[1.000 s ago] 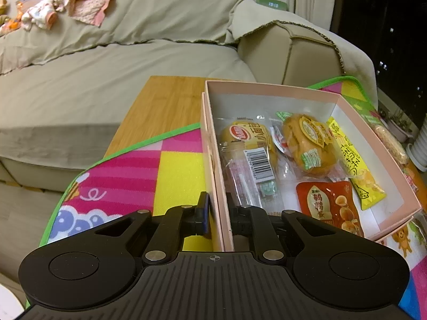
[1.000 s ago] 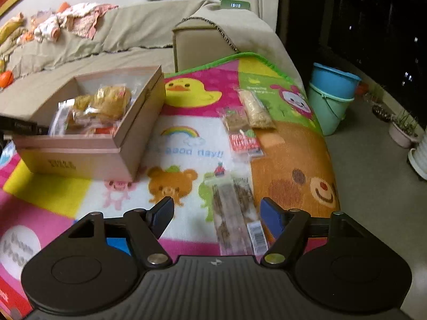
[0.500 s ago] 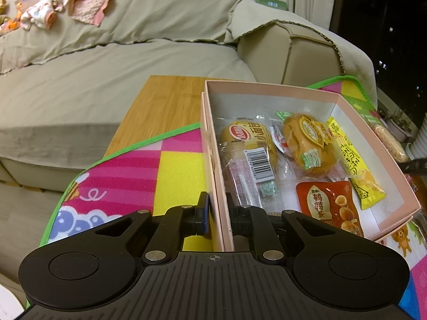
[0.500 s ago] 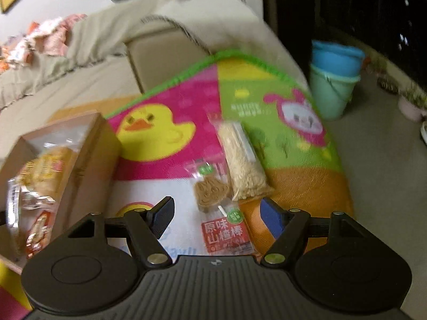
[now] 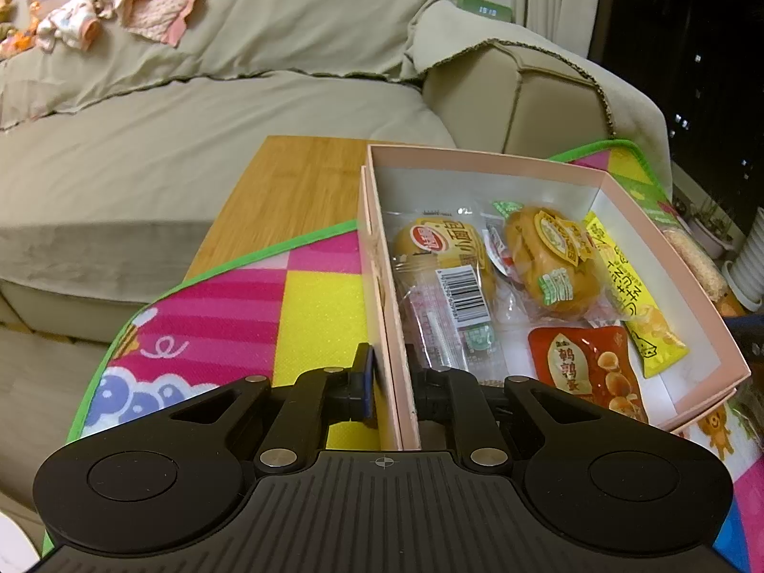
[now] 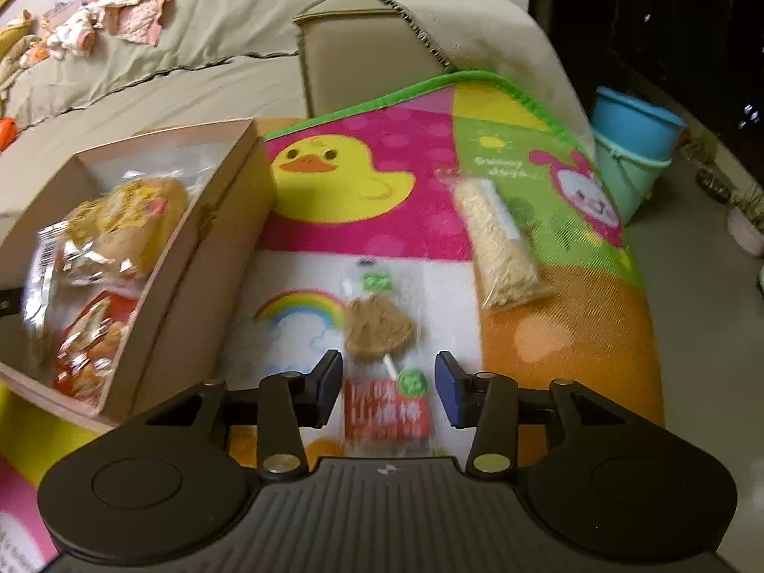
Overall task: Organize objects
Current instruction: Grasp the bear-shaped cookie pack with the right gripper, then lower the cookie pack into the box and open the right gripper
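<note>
A pink cardboard box (image 5: 668,238) holds several snack packets, among them two buns, a yellow stick pack and a red bag (image 5: 587,372). My left gripper (image 5: 389,384) is shut on the box's near wall, one finger outside and one inside. In the right wrist view the same box (image 6: 200,258) stands at the left. My right gripper (image 6: 389,382) hovers over a lollipop snack packet with a red label (image 6: 382,334) lying on the colourful play mat (image 6: 358,176). Its jaws are closing with the packet between them, and the pads do not press on it.
A clear packet of pale crumbly snack (image 6: 501,243) lies on the mat to the right of the lollipop packet. A beige sofa (image 5: 215,110) runs behind the table, clothes piled on it. Blue and teal buckets (image 6: 630,143) stand on the floor at the right.
My right gripper moved away from the long bar packets to the lollipop packet and its jaws narrowed around it. The left gripper and the box have not moved.
</note>
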The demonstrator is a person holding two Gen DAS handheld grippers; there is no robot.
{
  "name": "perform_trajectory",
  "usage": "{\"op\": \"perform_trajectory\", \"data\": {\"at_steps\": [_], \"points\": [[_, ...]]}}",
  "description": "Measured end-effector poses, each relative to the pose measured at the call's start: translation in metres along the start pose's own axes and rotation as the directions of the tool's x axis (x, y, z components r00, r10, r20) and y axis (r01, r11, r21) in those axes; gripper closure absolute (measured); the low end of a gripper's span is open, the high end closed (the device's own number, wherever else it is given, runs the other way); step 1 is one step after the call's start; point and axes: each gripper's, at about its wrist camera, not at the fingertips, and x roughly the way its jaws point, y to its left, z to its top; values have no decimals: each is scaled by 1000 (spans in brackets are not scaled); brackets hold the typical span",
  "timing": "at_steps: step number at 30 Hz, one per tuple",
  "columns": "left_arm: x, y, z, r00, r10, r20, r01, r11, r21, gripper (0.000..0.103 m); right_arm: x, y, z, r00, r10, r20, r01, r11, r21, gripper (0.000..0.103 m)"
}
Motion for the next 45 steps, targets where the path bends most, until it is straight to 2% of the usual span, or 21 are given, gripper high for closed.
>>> {"op": "perform_trajectory", "data": {"at_steps": [4,7,10,18,24,28,32,40,45], "points": [[0,0,0,1000,0,-1,0,1000,1,89,12,0,8,1000,-7,26,7,1000,7,57],[0,1,0,1000,0,-1,0,1000,1,89,11,3,11,1000,17,17,-17,1000,-2,67],[0,1,0,1000,0,-1,0,1000,1,89,-1,5,6,999,33,16,-33,999,-6,68],[0,1,1,1000,-2,0,2,1000,0,89,-75,4,-17,995,58,79,-58,998,5,70],[0,2,1,1000,-6,2,6,1000,-2,89,-139,21,-33,986,95,137,-92,995,-26,70],[0,2,1,1000,-8,2,8,1000,-3,89,-174,35,-34,973,135,185,-127,990,-54,70],[0,2,2,1000,-9,3,9,1000,-6,89,-200,47,-24,951,191,243,-175,981,-87,70],[-1,2,1,1000,-15,4,15,1000,-6,89,-200,80,14,917,303,259,-273,951,-146,70],[-1,3,1,1000,-18,5,18,1000,-7,89,-171,112,40,923,318,217,-285,943,-170,69]]}}
